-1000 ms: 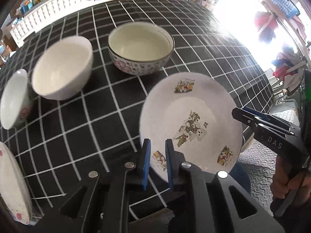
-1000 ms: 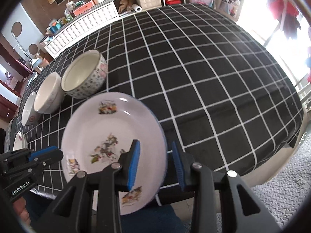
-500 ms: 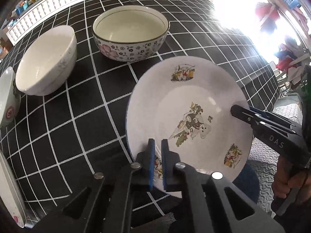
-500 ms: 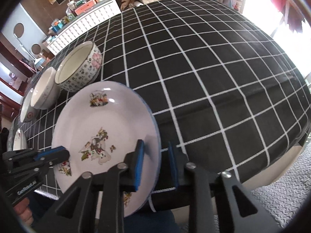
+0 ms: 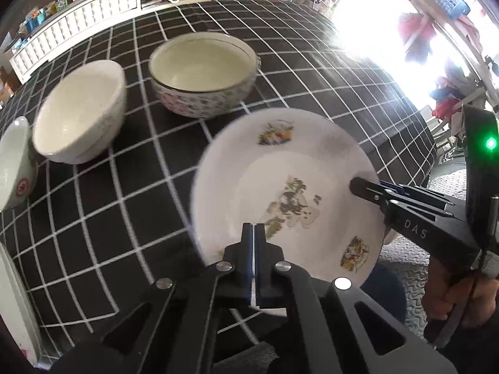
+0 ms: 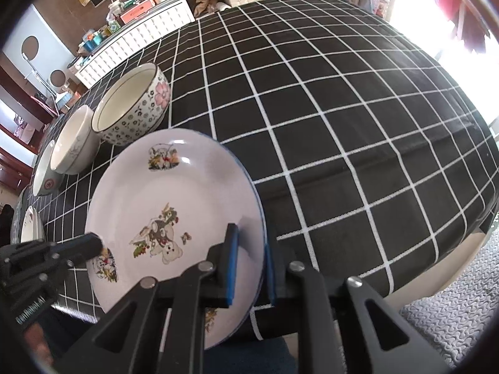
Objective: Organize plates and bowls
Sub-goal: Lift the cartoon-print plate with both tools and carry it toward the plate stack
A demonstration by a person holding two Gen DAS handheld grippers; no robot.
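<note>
A white plate with cartoon prints hangs tilted over the front edge of the black checked table, held from two sides. My left gripper is shut on its near rim; in the right wrist view the left gripper bites the plate's left rim. My right gripper is shut on the opposite rim, one blue pad on the inner face and one behind. From the left wrist view, the right gripper reaches in from the right.
Behind the plate stand a floral bowl, a plain white bowl and a small bowl with a red mark. Another plate lies at the far left. A hand holds the right gripper.
The left jaws closed fully onto the plate's rim. The right jaws narrowed from wide apart until they pinch the other rim. The plate shifted a little in both views.
</note>
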